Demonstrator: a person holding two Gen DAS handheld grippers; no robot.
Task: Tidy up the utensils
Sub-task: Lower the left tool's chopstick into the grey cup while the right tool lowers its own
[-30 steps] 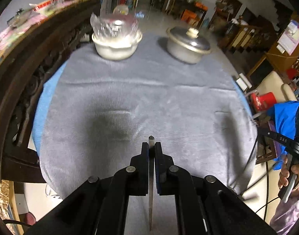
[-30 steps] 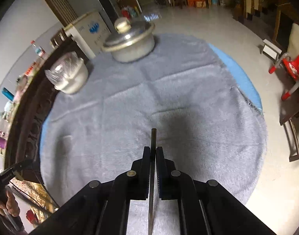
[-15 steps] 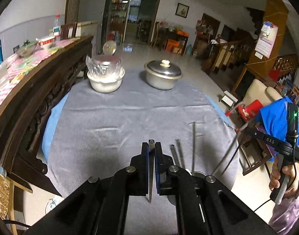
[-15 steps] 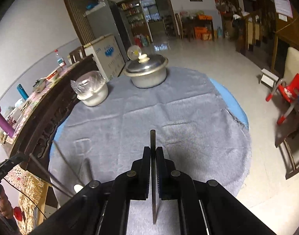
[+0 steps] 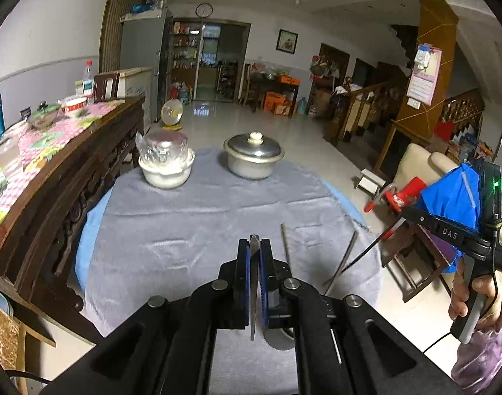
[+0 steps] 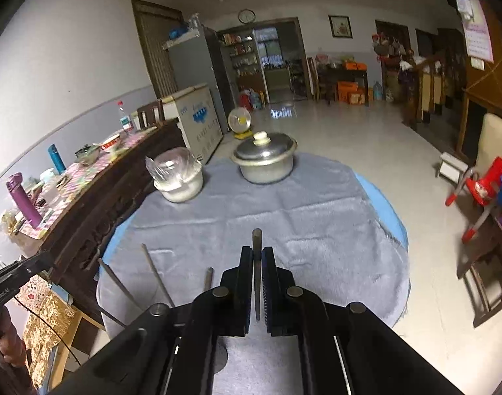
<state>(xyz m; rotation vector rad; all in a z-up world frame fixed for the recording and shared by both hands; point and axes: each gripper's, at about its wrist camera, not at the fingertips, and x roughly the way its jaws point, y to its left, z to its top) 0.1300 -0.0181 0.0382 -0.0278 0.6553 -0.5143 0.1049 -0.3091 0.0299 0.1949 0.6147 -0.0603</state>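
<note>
Your left tongs [image 5: 255,260] and right tongs [image 6: 257,263] each pinch a utensil, its long axis toward 12 o'clock; the holder [image 5: 280,337] sits below, nearer your left.

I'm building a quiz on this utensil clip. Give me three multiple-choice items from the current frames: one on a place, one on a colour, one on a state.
1. Where does the lidded metal pot stand relative to the white plastic-covered bowl, seen from the left wrist?
A. to its right
B. to its left
C. stacked on it

2. What colour is the fuzzy cloth over the round table?
A. red
B. grey
C. green

3. What state is the left tool in?
A. wide open, empty
B. out of view
C. shut on a thin flat metal utensil

Answers:
1 A, both sit apart at the far edge, pot on the right.
2 B, grey pile with a blue rim beneath.
3 C, the strip sits clamped between the pads.
</note>
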